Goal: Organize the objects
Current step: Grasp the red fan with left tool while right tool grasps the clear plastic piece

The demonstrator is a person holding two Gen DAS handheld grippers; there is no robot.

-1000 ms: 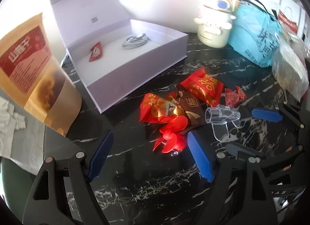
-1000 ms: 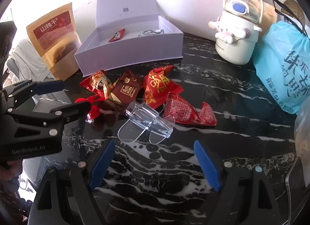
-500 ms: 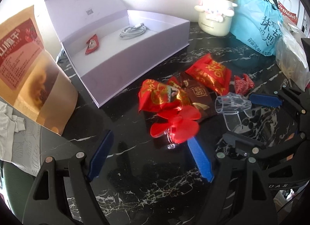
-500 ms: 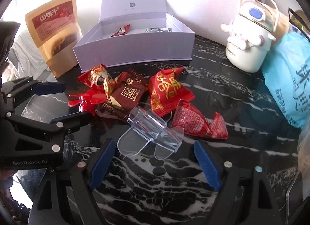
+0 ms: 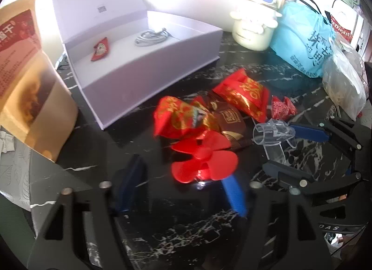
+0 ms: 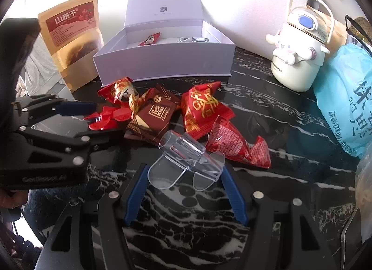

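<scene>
On the black marble table (image 6: 267, 116) lies a heap of snack packets: a red-gold one (image 5: 181, 116), a brown chocolate one (image 6: 158, 116), a red one (image 6: 202, 107) and a small red one (image 6: 232, 146). A red propeller fan (image 5: 204, 160) sits between the fingers of my open left gripper (image 5: 183, 188), close to its right finger. A clear plastic piece (image 6: 186, 163) lies between the fingers of my open right gripper (image 6: 184, 170), and both fingers stand near its sides. Behind them is an open lilac box (image 6: 162, 60) holding a red packet (image 5: 101, 49) and a coiled cable (image 5: 151, 36).
An orange pouch (image 6: 72, 37) stands left of the box. At the back right are a cream cartoon jug (image 6: 300, 60), a blue plastic bag (image 6: 348, 107) and a clear bag (image 5: 344, 84). The two grippers work side by side, the left gripper (image 6: 108, 120) close to the right one.
Both grippers moved forward to the heap. The red fan now sits between the left fingers, and the right fingers have narrowed around the clear piece.
</scene>
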